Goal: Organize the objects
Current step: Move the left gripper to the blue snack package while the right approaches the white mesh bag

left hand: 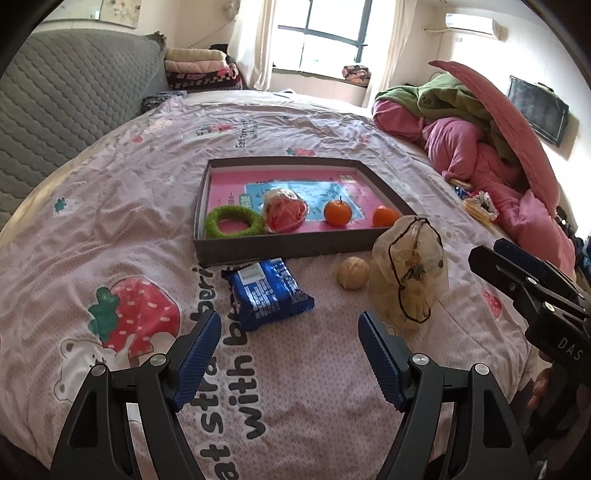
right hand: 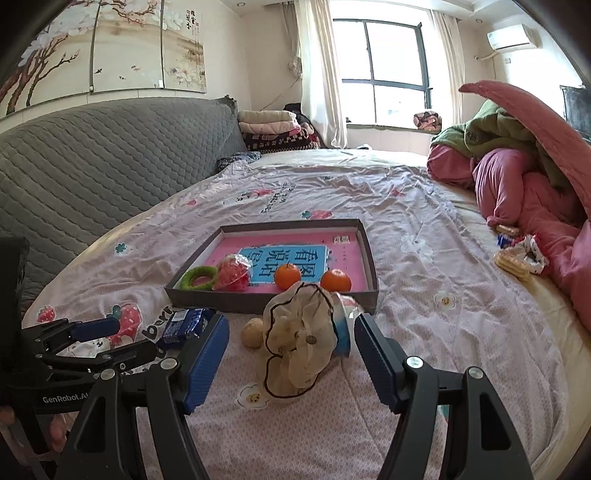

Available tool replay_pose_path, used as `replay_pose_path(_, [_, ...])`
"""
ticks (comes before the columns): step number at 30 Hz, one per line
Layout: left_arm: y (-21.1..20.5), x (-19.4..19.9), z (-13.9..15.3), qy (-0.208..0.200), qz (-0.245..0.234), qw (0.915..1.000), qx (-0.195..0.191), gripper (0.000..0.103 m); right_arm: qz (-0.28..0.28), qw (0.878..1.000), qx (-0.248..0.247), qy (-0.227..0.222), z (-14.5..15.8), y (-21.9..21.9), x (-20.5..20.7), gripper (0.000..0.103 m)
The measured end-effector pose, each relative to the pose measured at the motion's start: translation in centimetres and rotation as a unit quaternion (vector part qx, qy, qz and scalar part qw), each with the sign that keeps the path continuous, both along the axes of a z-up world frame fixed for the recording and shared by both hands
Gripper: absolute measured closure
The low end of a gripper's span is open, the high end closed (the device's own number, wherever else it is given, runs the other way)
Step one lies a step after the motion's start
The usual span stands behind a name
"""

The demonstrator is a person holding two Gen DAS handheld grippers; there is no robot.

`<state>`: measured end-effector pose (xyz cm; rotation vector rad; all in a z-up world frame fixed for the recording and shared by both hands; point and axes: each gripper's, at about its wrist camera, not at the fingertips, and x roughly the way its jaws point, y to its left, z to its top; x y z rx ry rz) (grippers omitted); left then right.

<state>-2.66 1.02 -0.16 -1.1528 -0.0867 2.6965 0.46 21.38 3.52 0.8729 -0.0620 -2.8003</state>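
While both grippers' jaws stand wide apart and empty, the sheer pouch sits before the right gripper.

We see a bright window at twelve o'clock, a grey quilted headboard at nine, an air conditioner at one.
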Motion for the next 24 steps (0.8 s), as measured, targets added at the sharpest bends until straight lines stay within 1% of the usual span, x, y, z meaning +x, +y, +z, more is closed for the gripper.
replay_pose_path(6, [-0.1, -0.1, -0.5, -0.004, 0.008, 1.0000, -0.004, 0.025, -0.001, 1.000, -0.009, -0.019, -1.0, 0.1, -0.3, 0.033])
replay_pose_path(11, [-0.3, -0.3, -0.9, -0.009, 0.011, 0.9999, 0.002, 0.025, 0.003, 0.999, -0.009, -0.034, -1.9, 0.0, -0.4, 0.033])
replay_pose_path(14, [-0.2, -0.4, -1.1, -0.013, 0.009, 0.9999, 0.006, 0.025, 0.004, 0.999, -0.001, -0.037, -2.3, -0.3, -0.3, 0.033])
replay_pose_path(19, [0.2, -0.4, -1.5, -0.018, 0.003, 0.9998, -0.004, 0.025, -0.003, 0.999, 0.001, -0.050, -3.0, -0.4, -0.6, 0.033])
replay_pose_path(24, [0.6, -0.4, -2.0, -0.021, -0.001, 0.9998, -0.006, 0.025, -0.012, 0.998, 0.010, -0.058, -3.7, -0.3, -0.8, 0.033])
